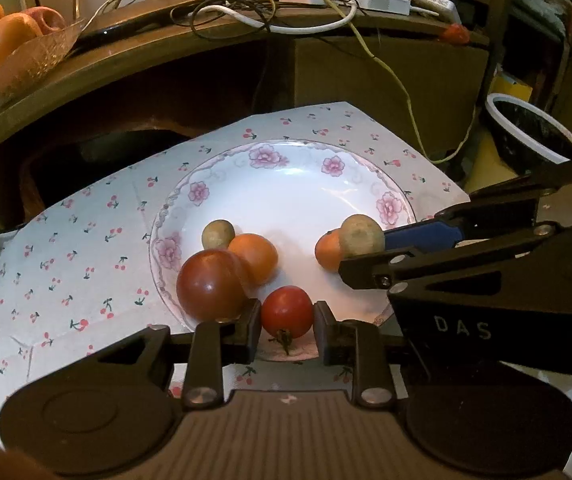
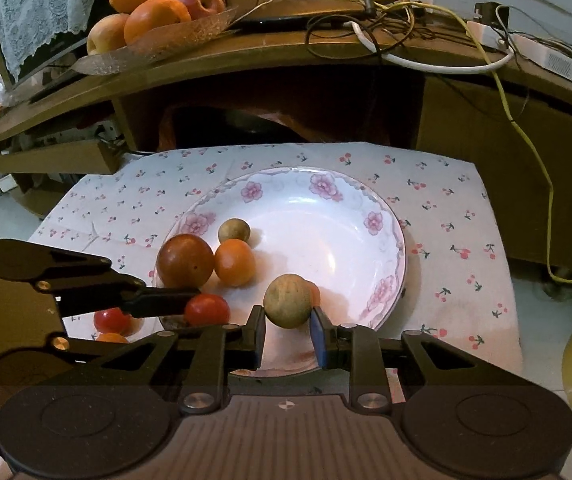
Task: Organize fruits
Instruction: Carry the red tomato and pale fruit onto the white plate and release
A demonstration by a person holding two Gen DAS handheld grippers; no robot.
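Between the left gripper's (image 1: 287, 322) parted fingers a small red tomato (image 1: 287, 311) is sitting on the plate's (image 1: 286, 184) near rim, stem pointing toward the camera, while the right gripper (image 2: 289, 330) is clasping a round tan fruit (image 2: 287, 300) over the plate.

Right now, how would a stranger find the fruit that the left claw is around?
Find the white floral plate on the cherry-print cloth. At its near rim, between the left claw fingers, sits a small tomato: bright red, with a green stem, unlike the larger brown-red fruit beside it.
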